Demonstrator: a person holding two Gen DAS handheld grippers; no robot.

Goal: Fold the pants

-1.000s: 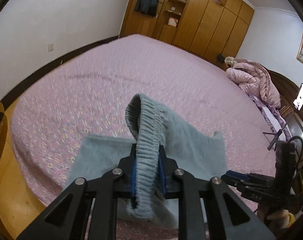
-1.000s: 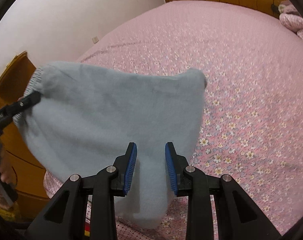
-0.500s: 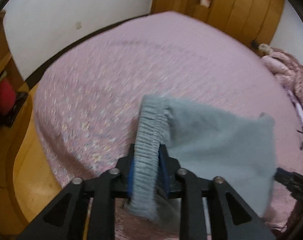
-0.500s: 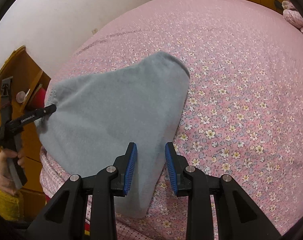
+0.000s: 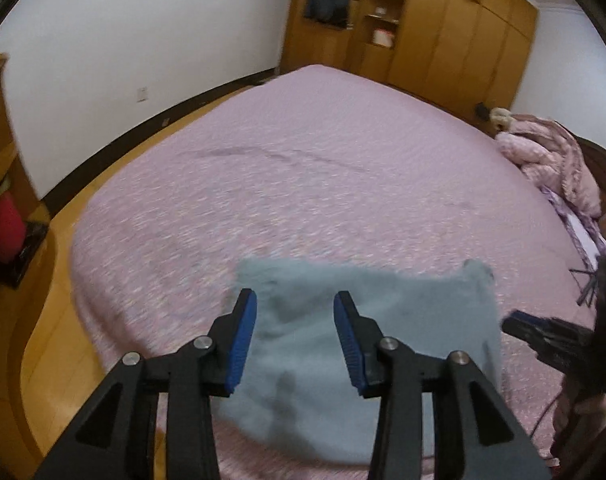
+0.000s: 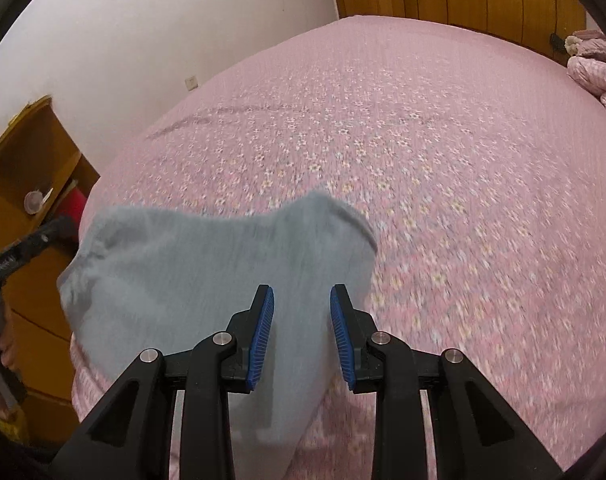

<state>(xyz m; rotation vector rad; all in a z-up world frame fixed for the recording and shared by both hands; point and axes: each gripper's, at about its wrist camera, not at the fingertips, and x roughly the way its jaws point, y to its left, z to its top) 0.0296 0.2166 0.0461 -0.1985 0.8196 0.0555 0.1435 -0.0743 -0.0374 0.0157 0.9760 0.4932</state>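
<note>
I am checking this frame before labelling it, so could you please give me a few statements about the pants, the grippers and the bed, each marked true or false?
1. The grey pants lie near the bed's closest edge. True.
2. The left gripper is clamped on the waistband. False: its jaws are opening, and no cloth is pinched between its pads.
3. The bedspread is plain blue. False: it is pink with small flowers.
4. A pink quilted jacket sits at the far right of the bed. True.
5. The right gripper grips a white towel. False: its pads stand apart over the grey pants.

matt fleecy pants (image 5: 355, 344); seemingly quilted bedspread (image 5: 323, 168)
</note>
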